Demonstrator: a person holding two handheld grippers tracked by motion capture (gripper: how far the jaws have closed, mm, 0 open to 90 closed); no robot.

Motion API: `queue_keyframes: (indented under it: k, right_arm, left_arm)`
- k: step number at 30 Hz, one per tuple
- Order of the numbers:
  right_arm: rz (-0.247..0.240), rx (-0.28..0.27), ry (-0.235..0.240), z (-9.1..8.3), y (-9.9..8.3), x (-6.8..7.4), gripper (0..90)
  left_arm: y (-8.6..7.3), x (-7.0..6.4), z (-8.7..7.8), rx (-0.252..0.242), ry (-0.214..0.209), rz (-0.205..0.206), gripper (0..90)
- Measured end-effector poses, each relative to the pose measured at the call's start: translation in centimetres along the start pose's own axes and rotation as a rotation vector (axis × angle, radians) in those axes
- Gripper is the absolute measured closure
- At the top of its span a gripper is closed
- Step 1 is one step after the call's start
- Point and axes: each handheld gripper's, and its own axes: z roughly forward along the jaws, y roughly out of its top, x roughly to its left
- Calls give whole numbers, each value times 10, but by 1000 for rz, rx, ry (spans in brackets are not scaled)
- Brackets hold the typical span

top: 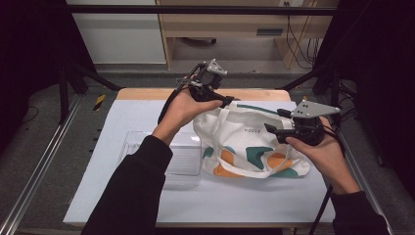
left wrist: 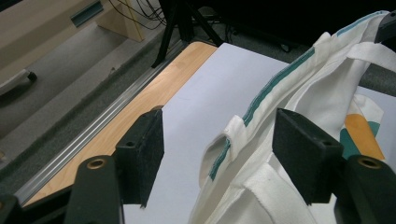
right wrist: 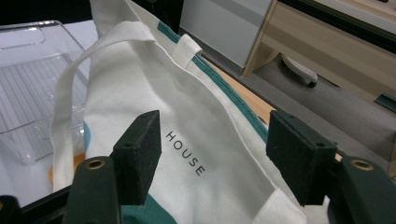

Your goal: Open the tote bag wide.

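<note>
White tabletop, wooden strip along far edge. Clear plastic tray lies left of centre, partly under the left forearm. Cream tote bag, teal and orange shapes, "HOUSE" printed on it, lies right of centre, just beside the tray; teal-trimmed mouth faces the far edge.

Left gripper held at the bag's far-left corner, hand palm-up under it; jaws spread, bag rim and a handle loop between them, not pinched. Right gripper over the bag's right side, hand cupped beneath; jaws spread wide above the fabric.
</note>
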Motion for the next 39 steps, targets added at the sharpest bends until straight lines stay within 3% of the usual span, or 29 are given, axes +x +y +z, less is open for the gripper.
queue_keyframes:
  k: [12,16,18,23,26,31,34,39]
  right_arm:
    - [-36,77,-5,27,9,-7,412]
    - [-26,134,-3,40,14,-8,439]
    - [-48,159,-8,47,18,-6,452]
    - [-37,229,-29,61,17,-7,518]
    - [-30,265,-37,65,15,-6,651]
    - [-37,242,-42,60,12,-3,840]
    - [-48,217,-22,52,10,2,855]
    - [-40,164,-2,38,5,9,858]
  left_arm:
    - [1,1,3,13,-1,19,373]
    - [2,1,6,12,2,22,382]
    - [2,1,7,12,1,23,385]
    - [2,0,7,19,0,34,396]
    - [2,0,7,19,-2,35,400]
    - [1,-2,8,26,-4,49,405]
    - [0,-3,10,43,4,60,405]
    - [-1,-6,15,66,-18,73,405]
